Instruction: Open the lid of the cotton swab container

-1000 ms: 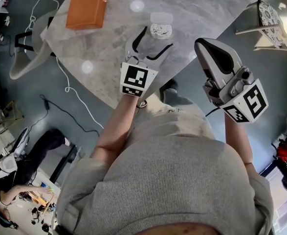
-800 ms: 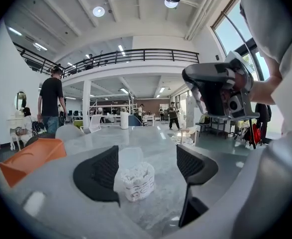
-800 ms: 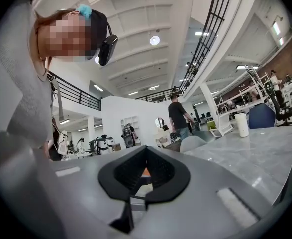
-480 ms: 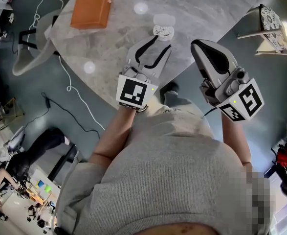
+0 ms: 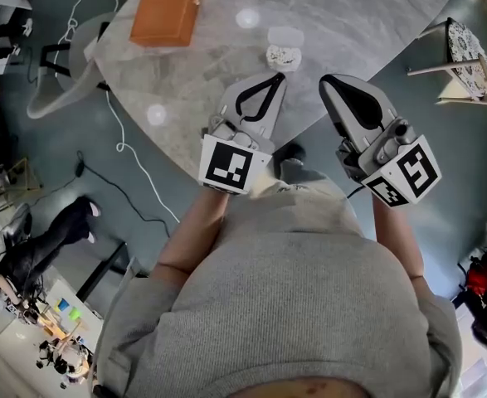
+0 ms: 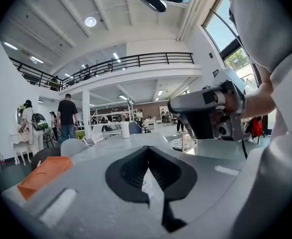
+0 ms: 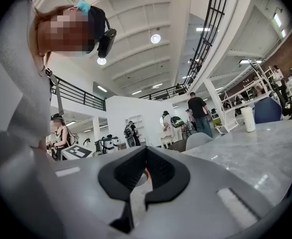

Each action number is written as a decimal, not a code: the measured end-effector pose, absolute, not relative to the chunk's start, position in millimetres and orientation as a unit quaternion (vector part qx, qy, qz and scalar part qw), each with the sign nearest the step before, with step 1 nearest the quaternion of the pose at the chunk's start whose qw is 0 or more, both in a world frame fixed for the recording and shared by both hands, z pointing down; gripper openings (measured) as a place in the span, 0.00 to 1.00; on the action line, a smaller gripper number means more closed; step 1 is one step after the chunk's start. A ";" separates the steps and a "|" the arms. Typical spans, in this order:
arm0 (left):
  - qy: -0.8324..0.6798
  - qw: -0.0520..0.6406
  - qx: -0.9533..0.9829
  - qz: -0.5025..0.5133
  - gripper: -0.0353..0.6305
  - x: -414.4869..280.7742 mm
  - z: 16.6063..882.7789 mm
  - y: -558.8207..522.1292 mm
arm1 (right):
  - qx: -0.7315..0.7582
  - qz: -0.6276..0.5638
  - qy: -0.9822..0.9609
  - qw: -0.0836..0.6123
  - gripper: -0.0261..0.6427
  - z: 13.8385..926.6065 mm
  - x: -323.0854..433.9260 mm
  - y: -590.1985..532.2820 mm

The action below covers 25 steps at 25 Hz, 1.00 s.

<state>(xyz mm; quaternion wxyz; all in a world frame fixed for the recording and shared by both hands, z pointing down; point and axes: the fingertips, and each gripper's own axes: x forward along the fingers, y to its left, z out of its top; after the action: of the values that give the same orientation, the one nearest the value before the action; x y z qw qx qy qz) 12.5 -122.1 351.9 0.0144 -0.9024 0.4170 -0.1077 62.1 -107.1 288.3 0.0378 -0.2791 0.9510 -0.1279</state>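
The small round cotton swab container (image 5: pixel 282 55) stands on the grey marble table (image 5: pixel 359 15), white swab heads showing at its top. A clear lid (image 5: pixel 284 35) lies just beyond it. My left gripper (image 5: pixel 276 76) hangs a little short of the container, apart from it. Its jaws have just been closing and are now shut with nothing between them, as the left gripper view (image 6: pixel 147 156) also shows. My right gripper (image 5: pixel 327 80) is held beside it to the right, shut and empty (image 7: pixel 146 154).
An orange box (image 5: pixel 168 8) lies at the table's far left and shows again as the orange box (image 6: pixel 40 174). A white cup (image 7: pixel 247 118) stands further along the table. A cable (image 5: pixel 119 139) trails on the floor. People stand in the background.
The left gripper, open near the container a second ago, has closed on nothing, risen and drawn back toward me. The right gripper has hardly moved.
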 end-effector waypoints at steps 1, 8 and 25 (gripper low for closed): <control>0.418 0.015 -0.902 -0.108 0.05 13.8 350.7 -121.9 | -0.277 -0.128 0.952 0.036 0.04 289.3 61.9 -106.5; 0.416 0.019 -0.902 -0.110 0.05 24.0 350.5 -109.8 | -0.257 -0.135 0.957 0.029 0.04 297.6 58.5 -89.7; 0.395 0.001 -0.912 -0.107 0.05 49.3 363.1 -59.3 | -0.212 -0.145 0.966 0.021 0.04 322.4 69.5 -38.5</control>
<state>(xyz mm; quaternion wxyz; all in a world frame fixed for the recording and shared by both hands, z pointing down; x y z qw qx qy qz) 49.3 -59.3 363.1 0.0011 -0.9124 0.3951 -0.1065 69.5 -38.5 322.4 0.0212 -0.2120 0.9662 -0.1454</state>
